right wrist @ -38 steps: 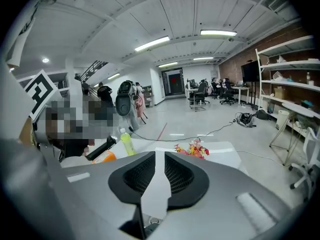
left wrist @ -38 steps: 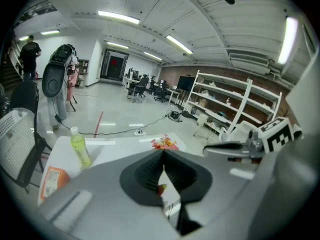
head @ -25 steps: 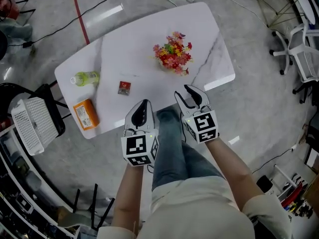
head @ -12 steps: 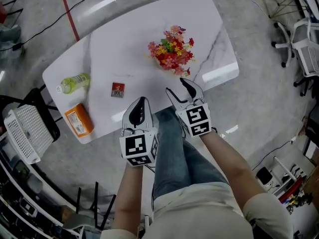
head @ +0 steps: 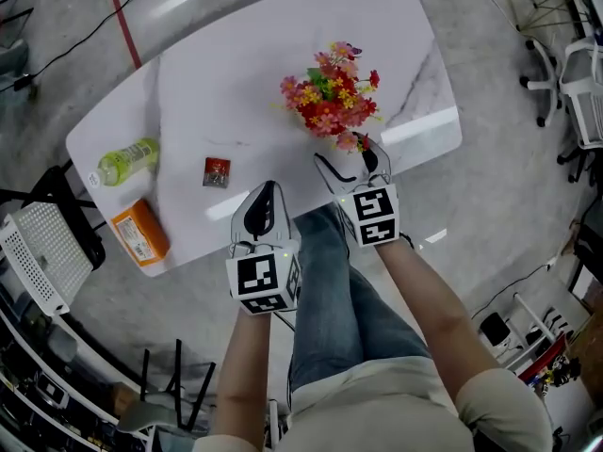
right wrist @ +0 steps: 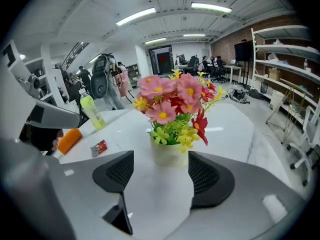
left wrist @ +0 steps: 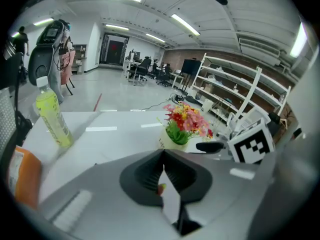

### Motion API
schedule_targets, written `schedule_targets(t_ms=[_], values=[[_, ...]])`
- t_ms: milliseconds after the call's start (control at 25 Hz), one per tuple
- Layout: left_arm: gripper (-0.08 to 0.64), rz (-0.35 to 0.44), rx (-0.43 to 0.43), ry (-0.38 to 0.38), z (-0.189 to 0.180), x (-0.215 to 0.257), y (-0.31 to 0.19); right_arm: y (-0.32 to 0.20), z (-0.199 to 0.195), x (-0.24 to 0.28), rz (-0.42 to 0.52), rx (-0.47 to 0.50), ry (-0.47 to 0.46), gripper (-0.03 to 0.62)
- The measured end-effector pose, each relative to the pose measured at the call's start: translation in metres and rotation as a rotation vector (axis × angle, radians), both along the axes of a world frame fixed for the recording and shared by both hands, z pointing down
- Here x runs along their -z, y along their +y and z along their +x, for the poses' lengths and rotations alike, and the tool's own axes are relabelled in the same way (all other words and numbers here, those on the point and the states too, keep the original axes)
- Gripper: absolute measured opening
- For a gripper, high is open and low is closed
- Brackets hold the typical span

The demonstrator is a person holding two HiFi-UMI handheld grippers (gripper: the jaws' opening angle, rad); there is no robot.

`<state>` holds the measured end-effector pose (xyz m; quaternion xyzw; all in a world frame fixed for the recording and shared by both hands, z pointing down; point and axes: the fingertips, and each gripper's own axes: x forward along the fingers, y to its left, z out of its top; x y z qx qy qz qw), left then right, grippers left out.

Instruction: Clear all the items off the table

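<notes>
— On the white marble table (head: 236,73), what's the biggest thing?
— Potted flowers (head: 330,94), red, pink and yellow in a white pot, upright near the table's near edge.
— And the grippers?
— The right gripper (head: 349,163) is just short of that pot. Its jaws have just been opening and stand apart, with the pot ahead of the gap and the pads not on it. The left gripper (head: 267,188) is at the near edge, its jaws pressed together with nothing between them.
— Smaller things?
— An orange box (head: 139,234) sits at the left corner. A green bottle (head: 127,161) stands upright just beyond it, apart from it. Smallest is a red packet (head: 216,171), flat between the bottle and the flowers.
</notes>
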<state>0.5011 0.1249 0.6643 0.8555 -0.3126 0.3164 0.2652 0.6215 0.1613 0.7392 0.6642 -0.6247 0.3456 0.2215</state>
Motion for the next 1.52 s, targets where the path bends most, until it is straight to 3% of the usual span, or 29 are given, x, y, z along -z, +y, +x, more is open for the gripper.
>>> schedule_targets(t_ms=[680, 1200, 1520], values=[[0.008, -0.023, 0.009, -0.024, -0.005, -0.030, -0.015, -0.045, 0.020, -0.042, 0.029, -0.078, 0.008, 0.492], [0.008, -0.040, 0.031, -0.041, -0.021, -0.043, -0.020, -0.073, 0.026, -0.057, 0.062, -0.142, 0.033, 0.529], [0.008, -0.052, 0.026, -0.042, -0.023, -0.047, -0.018, -0.080, 0.027, -0.064, 0.057, -0.130, 0.044, 0.529]])
